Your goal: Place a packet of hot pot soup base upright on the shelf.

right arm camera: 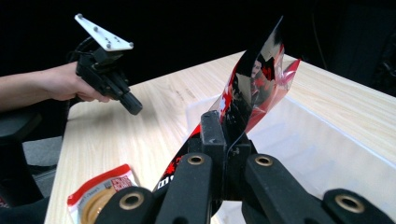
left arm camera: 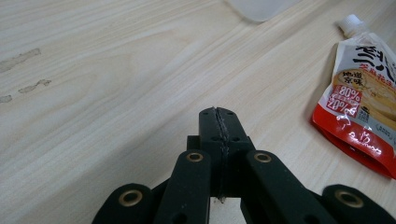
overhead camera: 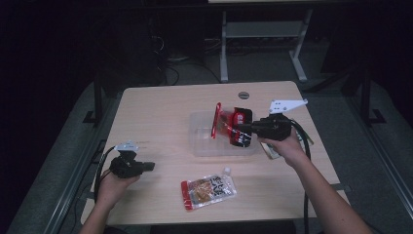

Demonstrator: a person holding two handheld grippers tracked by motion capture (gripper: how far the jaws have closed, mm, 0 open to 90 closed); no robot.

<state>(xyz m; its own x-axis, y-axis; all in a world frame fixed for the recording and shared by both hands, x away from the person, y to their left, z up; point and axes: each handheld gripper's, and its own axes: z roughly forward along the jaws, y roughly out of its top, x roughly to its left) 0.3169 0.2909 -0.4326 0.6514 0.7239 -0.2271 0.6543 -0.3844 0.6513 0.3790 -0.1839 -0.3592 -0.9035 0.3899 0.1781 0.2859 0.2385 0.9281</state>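
Red pouch (overhead camera: 233, 126) clamped in R gripper (overhead camera: 237, 127) above clear bin (overhead camera: 200, 146).
Pouch is held over bin on table (overhead camera: 156, 112); L gripper (overhead camera: 150, 166) jaws are closed together, empty, near table's left edge; 2nd pouch (overhead camera: 208, 191) lies flat nearby.

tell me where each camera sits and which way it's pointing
High view: fixed above the person's side, looking forward and down on the table; both forearms enter from the bottom, with the left gripper and right gripper.
Left gripper view: rides the left gripper, looking along its shut jaws over the wood toward the sauce pouch.
Right gripper view: rides the right gripper, whose jaws pinch a red and black packet over the clear bin; the other hand shows far off.
Shared: the sauce pouch appears in all three views.
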